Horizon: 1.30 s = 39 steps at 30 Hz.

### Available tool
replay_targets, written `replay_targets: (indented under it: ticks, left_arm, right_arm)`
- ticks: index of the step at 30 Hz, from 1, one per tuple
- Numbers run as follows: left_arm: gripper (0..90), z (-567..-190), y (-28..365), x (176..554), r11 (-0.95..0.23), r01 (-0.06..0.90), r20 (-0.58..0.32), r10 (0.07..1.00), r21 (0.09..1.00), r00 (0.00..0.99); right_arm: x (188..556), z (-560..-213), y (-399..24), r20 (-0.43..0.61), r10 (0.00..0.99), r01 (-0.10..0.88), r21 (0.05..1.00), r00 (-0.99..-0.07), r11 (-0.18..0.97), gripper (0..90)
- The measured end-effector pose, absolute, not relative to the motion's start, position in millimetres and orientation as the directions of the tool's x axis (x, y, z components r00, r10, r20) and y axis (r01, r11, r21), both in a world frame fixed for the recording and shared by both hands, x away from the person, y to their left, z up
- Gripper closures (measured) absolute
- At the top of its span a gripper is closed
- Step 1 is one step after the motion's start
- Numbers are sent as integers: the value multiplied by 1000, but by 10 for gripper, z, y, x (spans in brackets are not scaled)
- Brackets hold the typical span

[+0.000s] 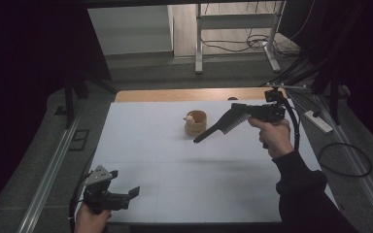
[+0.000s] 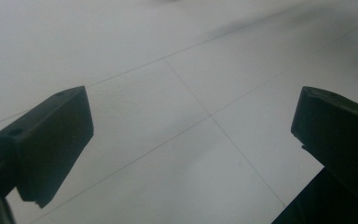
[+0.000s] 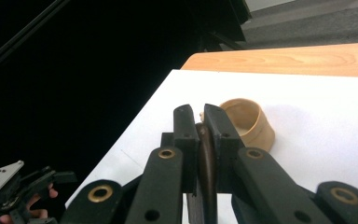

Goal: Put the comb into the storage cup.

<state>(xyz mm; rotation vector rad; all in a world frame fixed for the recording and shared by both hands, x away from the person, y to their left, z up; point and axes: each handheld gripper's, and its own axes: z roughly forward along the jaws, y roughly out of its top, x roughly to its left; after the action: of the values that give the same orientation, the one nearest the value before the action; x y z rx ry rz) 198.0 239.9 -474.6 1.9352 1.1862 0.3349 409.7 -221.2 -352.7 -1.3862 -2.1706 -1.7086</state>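
My right gripper (image 1: pixel 237 110) hangs above the right middle of the white table top (image 1: pixel 175 170), shut on a thin dark comb-like piece (image 1: pixel 216 128) that slants down and left from the jaws. In the right gripper view the jaws (image 3: pixel 200 114) press on that dark brown strip (image 3: pixel 206 158). A small round wooden cup (image 1: pixel 196 123) stands just left of it, with a pale bit on its left rim; the wooden cup (image 3: pixel 251 123) also lies beyond the jaws. My left gripper (image 1: pixel 124 183) rests low at the front left, open and holding nothing (image 2: pixel 191 121).
A bare wooden strip (image 1: pixel 189 94) runs along the table's far edge. Metal rails flank the table, a white frame (image 1: pixel 199 39) stands behind it, and cables and a power strip (image 1: pixel 318 121) lie on the floor at right.
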Motion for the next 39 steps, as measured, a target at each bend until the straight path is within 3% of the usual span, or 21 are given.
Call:
replay_targets:
  ticks: [14,39]
  left_arm:
    - [0,-4731,2453,1931,-232,616,-147,853,752,501]
    - [0,-4743,2480,1946,-222,632,-169,851,743,497]
  right_arm:
    - [4227,-3419,-2201,526,620,651,758,-582,-32,841]
    - [4433,-3256,-2245,504,676,631,772,-538,-74,841]
